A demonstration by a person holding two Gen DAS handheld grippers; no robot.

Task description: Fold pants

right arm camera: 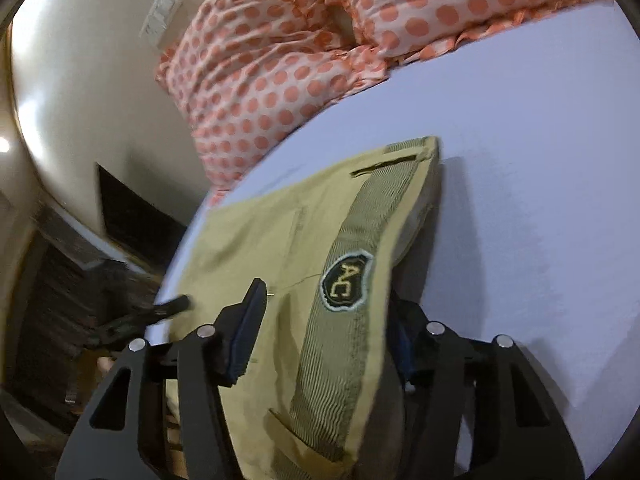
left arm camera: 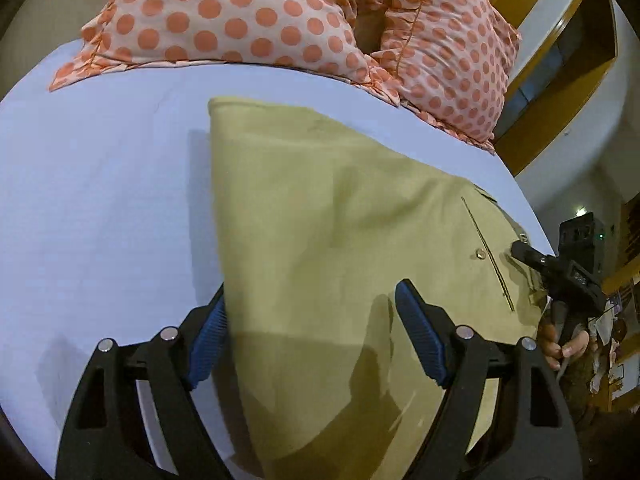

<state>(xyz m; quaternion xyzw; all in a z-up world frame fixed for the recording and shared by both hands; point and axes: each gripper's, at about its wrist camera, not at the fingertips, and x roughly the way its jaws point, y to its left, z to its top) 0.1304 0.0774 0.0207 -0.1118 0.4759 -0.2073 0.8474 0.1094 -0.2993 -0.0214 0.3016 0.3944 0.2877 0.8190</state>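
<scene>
Khaki pants lie folded on a light blue bed sheet. My left gripper is open, its blue pads straddling the near edge of the pants. In the right wrist view the waistband with a dark "AC" patch lies between the wide-apart fingers of my right gripper; the cloth hangs over the right finger. The right gripper also shows in the left wrist view at the waistband end. The left gripper's tip shows in the right wrist view.
Two orange polka-dot pillows lie at the head of the bed, just beyond the pants. A wall and wooden furniture stand past the right bed edge. A dark floor lies beside the bed.
</scene>
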